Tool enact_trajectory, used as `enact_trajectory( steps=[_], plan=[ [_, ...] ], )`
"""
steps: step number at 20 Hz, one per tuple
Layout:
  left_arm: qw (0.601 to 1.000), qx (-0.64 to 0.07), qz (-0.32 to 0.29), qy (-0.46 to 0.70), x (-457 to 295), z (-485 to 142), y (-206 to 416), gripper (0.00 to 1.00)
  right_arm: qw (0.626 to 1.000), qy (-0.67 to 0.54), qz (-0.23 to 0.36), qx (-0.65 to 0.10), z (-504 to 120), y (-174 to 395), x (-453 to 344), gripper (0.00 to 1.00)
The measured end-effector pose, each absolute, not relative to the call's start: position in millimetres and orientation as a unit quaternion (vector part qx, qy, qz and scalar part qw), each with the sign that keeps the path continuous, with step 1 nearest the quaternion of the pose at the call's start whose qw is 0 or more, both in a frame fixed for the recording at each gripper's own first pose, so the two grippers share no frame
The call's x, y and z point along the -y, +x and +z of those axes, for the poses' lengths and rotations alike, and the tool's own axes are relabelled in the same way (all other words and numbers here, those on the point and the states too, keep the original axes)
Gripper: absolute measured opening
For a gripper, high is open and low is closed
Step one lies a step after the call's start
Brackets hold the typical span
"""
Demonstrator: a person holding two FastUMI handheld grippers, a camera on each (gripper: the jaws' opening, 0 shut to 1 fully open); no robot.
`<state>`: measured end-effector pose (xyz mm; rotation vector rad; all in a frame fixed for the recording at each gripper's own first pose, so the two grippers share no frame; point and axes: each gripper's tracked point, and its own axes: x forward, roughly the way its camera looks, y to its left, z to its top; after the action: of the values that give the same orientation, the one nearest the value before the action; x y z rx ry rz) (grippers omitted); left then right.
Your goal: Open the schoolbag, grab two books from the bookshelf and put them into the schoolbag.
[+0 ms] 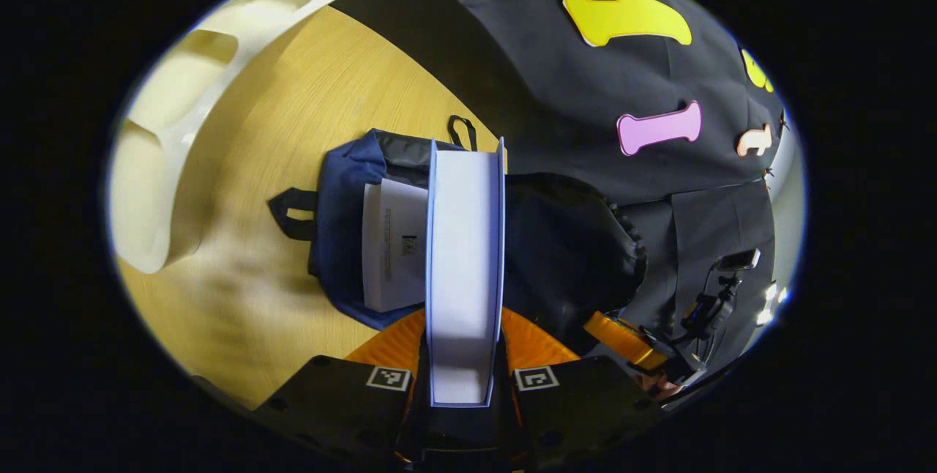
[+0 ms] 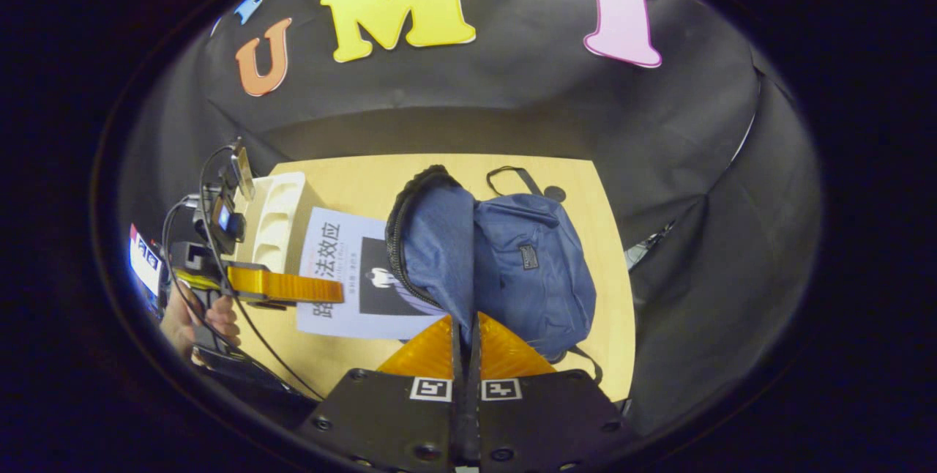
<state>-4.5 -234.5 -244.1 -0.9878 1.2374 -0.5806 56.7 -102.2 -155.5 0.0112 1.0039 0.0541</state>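
My left gripper (image 1: 465, 356) is shut on a light-blue-covered book (image 1: 464, 261), seen edge-on with its white pages facing me. Beyond it the navy schoolbag (image 1: 340, 187) lies open on the wooden table, with a white book (image 1: 392, 246) inside. In the right gripper view my right gripper (image 2: 466, 334) is shut on the schoolbag's flap (image 2: 435, 253), holding it up from the bag (image 2: 531, 261). The light-blue book (image 2: 344, 275) reaches towards the opening, partly behind the flap, with the left gripper (image 2: 293, 286) on it. The right gripper (image 1: 629, 341) shows at the bag's right edge.
A white bookshelf (image 1: 183, 114) lies along the table's left side and shows (image 2: 278, 217) behind the left gripper. A hand (image 2: 198, 323) holds that gripper. The wooden table (image 2: 366, 180) ends at the black cloth wall just past the bag.
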Motion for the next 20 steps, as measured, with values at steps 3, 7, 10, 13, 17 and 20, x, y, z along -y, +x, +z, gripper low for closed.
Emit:
enact_trajectory(
  steps=[3, 7, 10, 13, 17, 20],
  plan=[
    [0.667, -0.53, -0.263, -0.451, 253.4, -254.2, 4.1, 0.38, 0.878, 0.007, 0.028, -0.478, -151.3, 59.1, 100.4, 0.0],
    [0.656, -0.518, -0.274, -0.477, 273.4, -268.7, 8.9, 0.38, 0.88, 0.009, 0.039, -0.474, -146.9, 64.4, 88.9, 0.0],
    [0.634, -0.518, -0.27, -0.508, 285.5, -281.8, 15.0, 0.38, 0.879, 0.016, 0.05, -0.474, -147.6, 64.2, 76.5, 0.0],
    [0.632, -0.515, -0.277, -0.509, 297.7, -287.2, 16.3, 0.37, 0.877, 0.01, 0.056, -0.477, -148.8, 63.8, 70.2, 0.0],
    [0.635, -0.525, -0.277, -0.495, 306.0, -298.0, 19.5, 0.46, 0.876, -0.004, 0.06, -0.478, -149.4, 64.3, 68.6, 0.0],
    [0.664, -0.555, -0.243, -0.438, 293.3, -323.6, 20.0, 0.57, 0.875, -0.005, 0.061, -0.479, -151.3, 62.8, 68.6, 0.0]
  ],
)
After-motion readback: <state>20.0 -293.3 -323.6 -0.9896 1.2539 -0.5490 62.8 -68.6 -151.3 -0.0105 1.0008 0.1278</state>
